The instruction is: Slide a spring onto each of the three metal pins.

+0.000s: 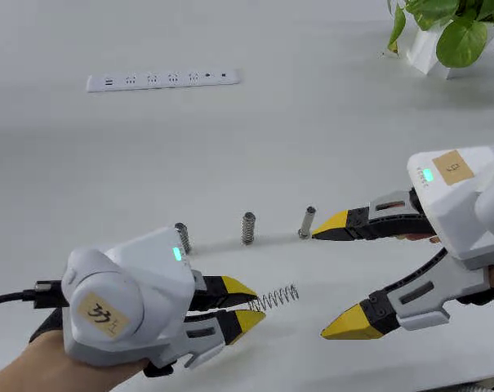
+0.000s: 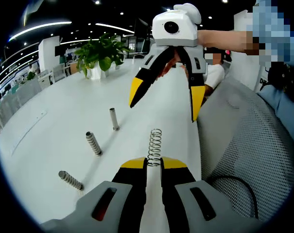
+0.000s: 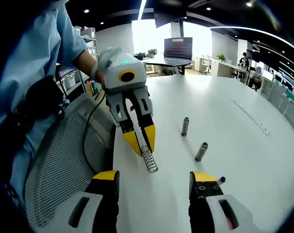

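Down at the near left of the white tabletop (image 1: 312,122), the left tongs (image 1: 248,308) are pinched almost closed on one end of a spring (image 1: 276,297). The rest of the coil pokes out free past the yellow tips, pointing across at the right tongs (image 1: 336,278). It's a slim, silvery wire coil, loosely wound, with gaps showing between the turns.

The right tongs are spread wide and carry nothing, and their upper yellow tip sits just beside the bare pin (image 1: 307,222). That pin is a short, dull-grey metal cylinder standing upright, the rightmost in a row of three. Next along, the middle pin (image 1: 248,228) has a spring wrapped around it, coils packed close. Same for the left pin (image 1: 182,238), which wears its spring too.

From the left gripper view, the held spring runs straight out from between the jaws toward the gap of the right tongs ahead. From the right gripper view, the bare pin peeks out right by one jaw tip; touching or not, I can't tell.

Far back, a white power strip (image 1: 162,79) lies flat, and a potted plant (image 1: 455,28) sits at the far right corner.
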A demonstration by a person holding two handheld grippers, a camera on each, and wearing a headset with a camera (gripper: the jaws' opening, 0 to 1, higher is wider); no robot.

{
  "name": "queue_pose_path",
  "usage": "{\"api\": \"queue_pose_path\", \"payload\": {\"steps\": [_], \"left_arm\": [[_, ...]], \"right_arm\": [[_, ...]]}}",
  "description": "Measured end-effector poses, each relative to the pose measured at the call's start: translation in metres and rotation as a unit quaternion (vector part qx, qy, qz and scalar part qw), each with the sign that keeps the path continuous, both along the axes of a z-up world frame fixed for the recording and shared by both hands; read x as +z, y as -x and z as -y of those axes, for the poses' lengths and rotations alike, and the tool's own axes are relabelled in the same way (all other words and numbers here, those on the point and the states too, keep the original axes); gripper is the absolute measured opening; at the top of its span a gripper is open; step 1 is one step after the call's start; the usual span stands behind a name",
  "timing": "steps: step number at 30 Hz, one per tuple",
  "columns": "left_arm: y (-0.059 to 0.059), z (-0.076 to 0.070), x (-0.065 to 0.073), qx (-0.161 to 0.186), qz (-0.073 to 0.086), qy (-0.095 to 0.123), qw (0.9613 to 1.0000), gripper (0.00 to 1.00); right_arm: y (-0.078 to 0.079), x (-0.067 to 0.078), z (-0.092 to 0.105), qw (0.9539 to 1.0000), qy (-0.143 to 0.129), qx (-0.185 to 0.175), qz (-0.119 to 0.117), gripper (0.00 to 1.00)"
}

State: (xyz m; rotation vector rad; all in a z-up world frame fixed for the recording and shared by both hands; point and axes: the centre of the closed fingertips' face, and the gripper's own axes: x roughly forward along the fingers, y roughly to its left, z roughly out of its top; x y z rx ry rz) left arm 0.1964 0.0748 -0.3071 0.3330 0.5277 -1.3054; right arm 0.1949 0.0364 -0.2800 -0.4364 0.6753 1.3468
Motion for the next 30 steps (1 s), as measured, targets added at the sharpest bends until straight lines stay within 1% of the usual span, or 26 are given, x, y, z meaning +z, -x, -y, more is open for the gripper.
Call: {"api": "queue_pose_path", "payload": {"steps": [1, 3, 5, 6, 8, 9, 14, 19, 23, 27, 30], "left_arm": [[0.001, 0.0, 0.0, 0.001, 0.0, 0.001, 1.0, 0.07], [0.002, -0.001, 0.002, 0.002, 0.001, 0.003, 1.0, 0.07], [0.004, -0.002, 0.003, 0.003, 0.001, 0.007, 1.0, 0.07], [0.005, -0.002, 0.003, 0.003, 0.001, 0.008, 1.0, 0.07], [0.006, -0.002, 0.005, 0.003, 0.003, 0.01, 0.9999, 0.07], [0.006, -0.003, 0.006, 0.003, 0.003, 0.012, 0.9999, 0.07], [0.008, -0.002, 0.012, 0.002, 0.005, 0.02, 0.9998, 0.07], [0.007, -0.002, 0.015, 0.001, 0.009, 0.024, 0.9997, 0.07], [0.008, -0.002, 0.014, 0.001, 0.007, 0.025, 0.9997, 0.07], [0.008, -0.001, 0.014, 0.002, 0.005, 0.026, 0.9996, 0.07], [0.009, -0.001, 0.013, 0.001, 0.004, 0.025, 0.9997, 0.07]], "right_arm": [[0.003, 0.0, -0.001, 1.0, -0.002, 0.005, -0.007, 0.52], [0.004, -0.002, -0.003, 0.9999, -0.002, 0.012, -0.01, 0.45], [0.009, -0.003, -0.006, 0.9994, -0.004, 0.025, -0.023, 0.37], [0.01, -0.004, -0.007, 0.9993, -0.005, 0.027, -0.026, 0.33], [0.012, -0.005, -0.009, 0.9988, -0.007, 0.033, -0.036, 0.29], [0.012, -0.006, -0.01, 0.9987, -0.007, 0.034, -0.037, 0.26], [0.013, -0.007, -0.015, 0.9978, -0.015, 0.041, -0.051, 0.2], [0.012, -0.009, -0.016, 0.9971, -0.016, 0.047, -0.058, 0.15], [0.012, -0.01, -0.018, 0.9968, -0.016, 0.046, -0.063, 0.14], [0.013, -0.01, -0.019, 0.9966, -0.016, 0.048, -0.065, 0.1], [0.012, -0.01, -0.02, 0.9965, -0.019, 0.041, -0.07, 0.09]]}}
